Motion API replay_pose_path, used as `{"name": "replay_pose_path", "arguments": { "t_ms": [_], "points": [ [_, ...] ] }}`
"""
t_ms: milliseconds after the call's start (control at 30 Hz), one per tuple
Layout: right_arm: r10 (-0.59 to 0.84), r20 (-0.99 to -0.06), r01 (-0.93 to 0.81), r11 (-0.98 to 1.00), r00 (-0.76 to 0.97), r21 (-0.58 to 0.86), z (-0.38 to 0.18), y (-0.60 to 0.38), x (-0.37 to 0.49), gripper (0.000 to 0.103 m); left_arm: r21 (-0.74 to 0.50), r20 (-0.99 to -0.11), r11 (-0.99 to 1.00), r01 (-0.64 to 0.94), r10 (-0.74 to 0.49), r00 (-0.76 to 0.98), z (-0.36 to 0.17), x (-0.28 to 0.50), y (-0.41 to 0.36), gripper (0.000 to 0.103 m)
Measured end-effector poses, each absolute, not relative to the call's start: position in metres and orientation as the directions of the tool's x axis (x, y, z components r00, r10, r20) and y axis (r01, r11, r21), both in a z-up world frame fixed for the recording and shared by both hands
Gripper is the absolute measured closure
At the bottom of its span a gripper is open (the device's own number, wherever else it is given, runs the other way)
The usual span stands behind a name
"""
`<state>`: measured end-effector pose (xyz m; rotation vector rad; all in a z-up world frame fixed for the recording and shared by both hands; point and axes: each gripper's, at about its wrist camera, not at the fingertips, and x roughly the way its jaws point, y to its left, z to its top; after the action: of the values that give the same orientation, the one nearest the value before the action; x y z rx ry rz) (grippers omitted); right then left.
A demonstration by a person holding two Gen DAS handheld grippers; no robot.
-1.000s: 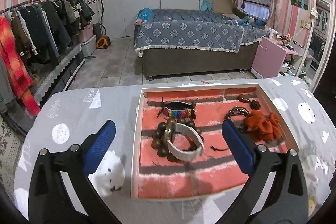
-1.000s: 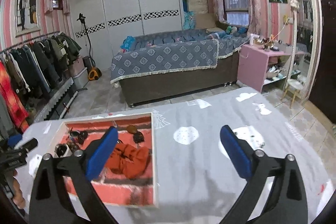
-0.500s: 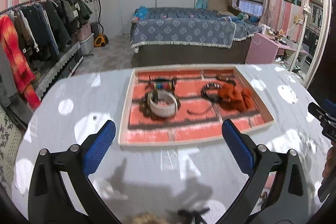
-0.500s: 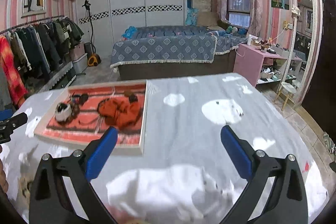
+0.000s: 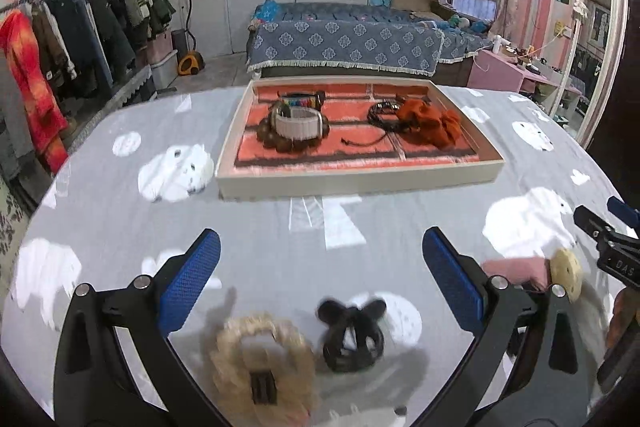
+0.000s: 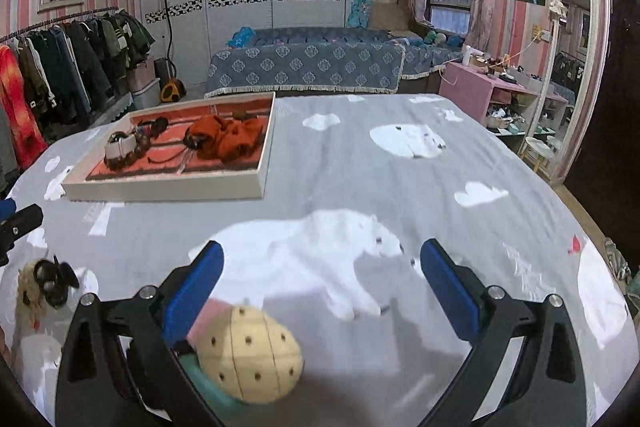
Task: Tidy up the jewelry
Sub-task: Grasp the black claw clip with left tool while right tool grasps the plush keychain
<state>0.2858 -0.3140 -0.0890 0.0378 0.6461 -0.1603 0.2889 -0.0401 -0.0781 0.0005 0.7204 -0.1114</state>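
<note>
1. The left gripper (image 5: 320,283) hangs wide open and empty over the near table (image 5: 256,227), with a fuzzy cream ring (image 5: 262,363) and a black clip (image 5: 352,331) lying side by side just below its fingers. The clip looks the easier first pick.
2. To take it well, I would centre the clip between the pads, come down straight, and close across its body, not its thin loops. The ring is touching or almost touching it, so keep the left finger clear.
3. The right gripper (image 6: 322,281) is also wide open and empty. A cream dotted ball ornament (image 6: 250,355) with a pink piece (image 6: 206,317) sits at its near left, beside the left finger, not between the two. It should shift left before closing.
4. Both views are blurred low down, so exact contact is hard to tell.
5. Farther off stands the tray (image 5: 360,181), already holding a white band (image 5: 298,121), dark beads, a black bracelet (image 5: 382,113) and an orange scrunchie (image 5: 430,121). Its near strip is free for the pieces.
</note>
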Motion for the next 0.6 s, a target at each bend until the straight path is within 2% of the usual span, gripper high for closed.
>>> {"name": "replay_pose_path", "arguments": {
  "t_ms": [233, 400, 533, 600],
  "points": [
    [-0.138, -0.622, 0.151, 0.988, 0.771, -0.032, -0.103, -0.305, 0.277, 0.007, -0.037, -0.654, 0.99, 0.134, -0.125, 0.746, -0.091, 0.27, -0.049, 0.007],
    [-0.139, -0.634, 0.157, 0.987, 0.761, -0.027, -0.107, -0.305, 0.276, 0.007, -0.008, -0.649, 0.986, 0.169, -0.134, 0.749, -0.097, 0.26, -0.059, 0.017],
    [-0.138, -0.646, 0.154, 0.988, 0.751, -0.032, -0.112, -0.302, 0.275, 0.007, -0.008, -0.658, 0.981, 0.195, -0.152, 0.738, -0.102, 0.256, -0.066, 0.031],
    [-0.15, -0.643, 0.157, 0.986, 0.751, -0.047, -0.112, -0.299, 0.275, 0.007, 0.0, -0.664, 0.979, 0.206, -0.154, 0.731, -0.105, 0.257, -0.069, 0.032]
  ]
}}
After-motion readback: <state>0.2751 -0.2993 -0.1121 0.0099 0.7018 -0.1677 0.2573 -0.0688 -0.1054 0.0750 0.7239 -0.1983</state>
